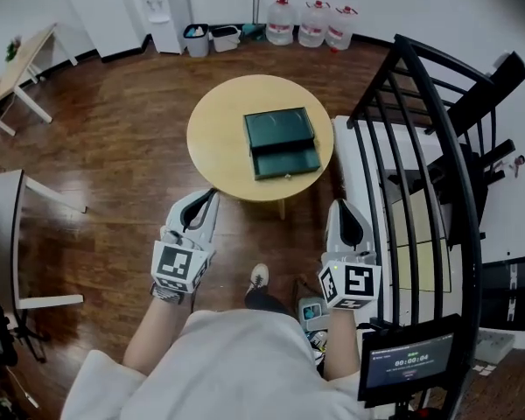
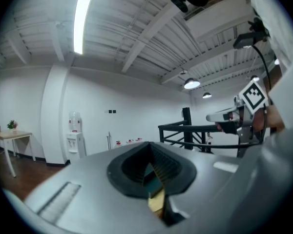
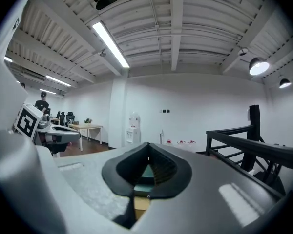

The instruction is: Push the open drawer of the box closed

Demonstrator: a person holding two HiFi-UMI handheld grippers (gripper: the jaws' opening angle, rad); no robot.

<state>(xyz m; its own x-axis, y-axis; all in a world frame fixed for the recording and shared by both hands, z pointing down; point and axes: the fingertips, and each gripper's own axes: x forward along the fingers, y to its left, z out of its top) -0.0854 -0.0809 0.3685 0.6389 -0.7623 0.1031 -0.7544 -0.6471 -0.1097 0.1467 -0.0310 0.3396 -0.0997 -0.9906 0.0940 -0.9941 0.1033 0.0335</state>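
The dark wooden floor (image 1: 114, 129) is glossy. On it stands a round table (image 1: 212, 138) with a smooth, pale yellow top. A flat, rectangular, dark green box (image 1: 278, 128) lies on the table, and its drawer (image 1: 285, 161) is pulled out toward the person. The grey plastic left gripper (image 1: 212, 194) and right gripper (image 1: 346, 206) hang near the table edge. The jaws of both are closed together and hold nothing.

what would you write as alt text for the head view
A dark green box sits on a round wooden table with its drawer pulled open toward the person. The person's left gripper and right gripper are held by the table's near edge, apart from the box, both shut and empty. A black railing stands at the right.
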